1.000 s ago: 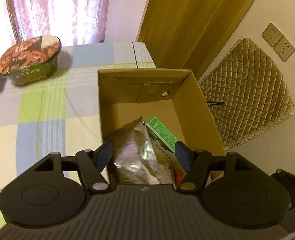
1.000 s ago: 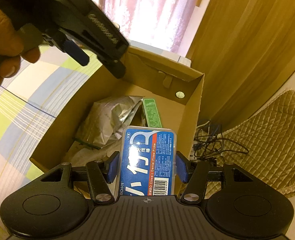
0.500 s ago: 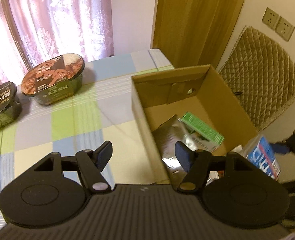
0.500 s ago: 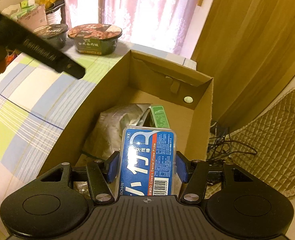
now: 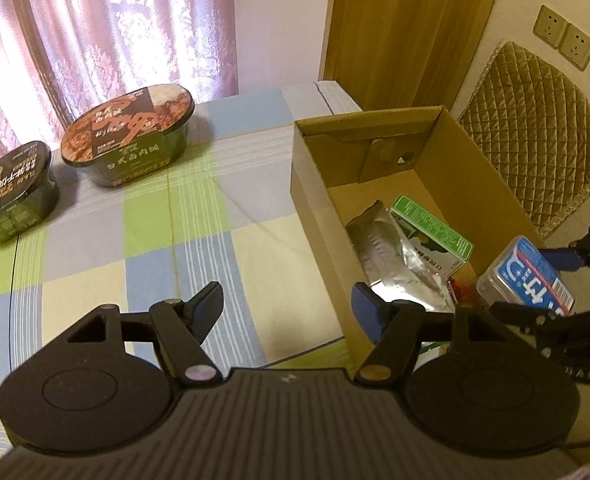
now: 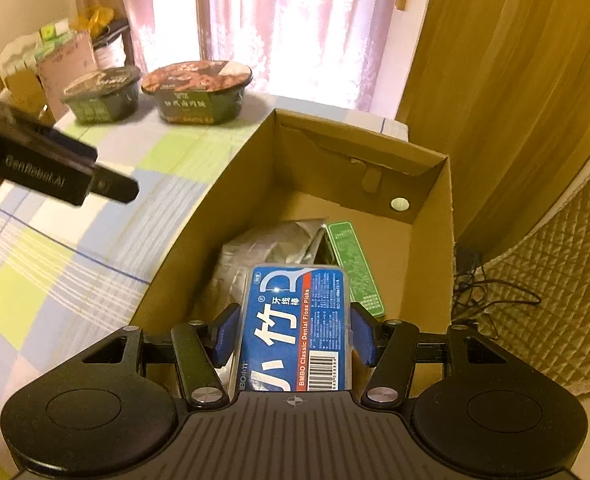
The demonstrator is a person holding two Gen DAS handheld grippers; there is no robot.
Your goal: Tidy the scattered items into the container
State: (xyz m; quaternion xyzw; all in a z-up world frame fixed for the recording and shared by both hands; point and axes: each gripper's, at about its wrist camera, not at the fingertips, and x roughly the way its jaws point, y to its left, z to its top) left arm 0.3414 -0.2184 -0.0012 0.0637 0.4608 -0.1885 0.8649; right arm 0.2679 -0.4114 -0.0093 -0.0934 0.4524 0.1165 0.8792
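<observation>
An open cardboard box (image 5: pixel 315 184) (image 6: pixel 447 216) stands at the table's right edge, holding a silver foil pouch (image 5: pixel 391 256) (image 6: pixel 271 248) and a green carton (image 5: pixel 435 232) (image 6: pixel 355 268). My right gripper (image 6: pixel 295 330) (image 5: pixel 535 276) is shut on a blue floss-pick box (image 6: pixel 297 332) (image 5: pixel 529 276), held over the near end of the cardboard box. My left gripper (image 5: pixel 287 312) is open and empty above the checked tablecloth (image 5: pixel 135 248), beside the box's left wall. Two instant noodle bowls (image 5: pixel 131 140) (image 5: pixel 11 188) (image 6: pixel 197 94) (image 6: pixel 101 94) sit at the far side.
Pink curtains hang behind the table and a wooden door stands behind the box. A quilted cushion (image 5: pixel 535 140) leans against the wall on the right, with cables (image 6: pixel 491 300) on the floor. Stacked boxes and bags (image 6: pixel 43 60) sit at the far left.
My left gripper has drawn out of the box, rising and moving left over the tablecloth. The right gripper has kept hold of the floss-pick box over the cardboard box.
</observation>
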